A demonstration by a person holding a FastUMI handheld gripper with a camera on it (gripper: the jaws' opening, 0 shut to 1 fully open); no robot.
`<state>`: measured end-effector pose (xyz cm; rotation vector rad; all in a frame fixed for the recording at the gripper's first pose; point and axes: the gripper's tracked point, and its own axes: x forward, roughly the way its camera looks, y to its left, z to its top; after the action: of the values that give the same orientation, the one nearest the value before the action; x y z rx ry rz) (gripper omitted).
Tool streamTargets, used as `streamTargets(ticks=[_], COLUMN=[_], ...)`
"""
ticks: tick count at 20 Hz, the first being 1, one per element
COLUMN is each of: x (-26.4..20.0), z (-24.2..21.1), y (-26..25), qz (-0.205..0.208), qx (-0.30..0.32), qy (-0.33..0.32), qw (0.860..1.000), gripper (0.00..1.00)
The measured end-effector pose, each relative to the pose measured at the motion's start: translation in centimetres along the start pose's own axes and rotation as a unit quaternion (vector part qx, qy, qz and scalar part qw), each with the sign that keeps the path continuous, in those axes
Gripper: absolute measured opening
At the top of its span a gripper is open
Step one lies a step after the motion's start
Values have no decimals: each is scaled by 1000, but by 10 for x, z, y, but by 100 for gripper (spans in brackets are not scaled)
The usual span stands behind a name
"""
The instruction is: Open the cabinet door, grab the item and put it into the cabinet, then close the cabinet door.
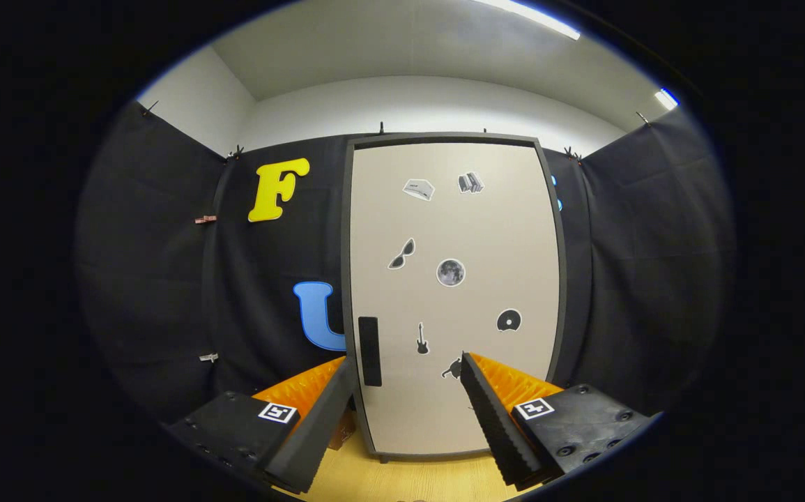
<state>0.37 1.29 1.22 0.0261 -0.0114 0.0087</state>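
Two fingers of the gripper (409, 411) stand wide apart with nothing between them but open air and a strip of the wooden floor (402, 481). They hold nothing.

Just beyond the tips stands the cabinet (454, 293), upright, its long axis vertical, its pale door (486, 237) shut flush inside a dark frame and facing the gripper squarely. A dark, narrow handle (369, 351) runs vertically low on the door's left edge, just past the tip of the left finger. With the handle on that side, the hinges are probably on the right, so the door should swing out and rightward, though no hinge can be seen.

As a judgement, the door looks like a stiff, flat panel, light enough to move with a steady pull and not fragile. Its smooth face offers no purchase, so the handle is the place to take hold, with the fingers closing across its narrow width. Whether it is raised or recessed cannot be told. Small stickers (450, 272) dot the door.

A small brown thing (341, 434) sits on the floor by the cabinet's lower left corner, half hidden behind the left finger; it may be the item to store, but this cannot be told.
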Motion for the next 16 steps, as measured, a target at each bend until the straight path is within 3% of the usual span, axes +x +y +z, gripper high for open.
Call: streamTargets(ticks=[9,16], x=[19,61], z=[-8,-35], y=[28,57], qz=[24,45], qx=[8,16], qy=[-5,21], qw=[1000,999], gripper=[97,97])
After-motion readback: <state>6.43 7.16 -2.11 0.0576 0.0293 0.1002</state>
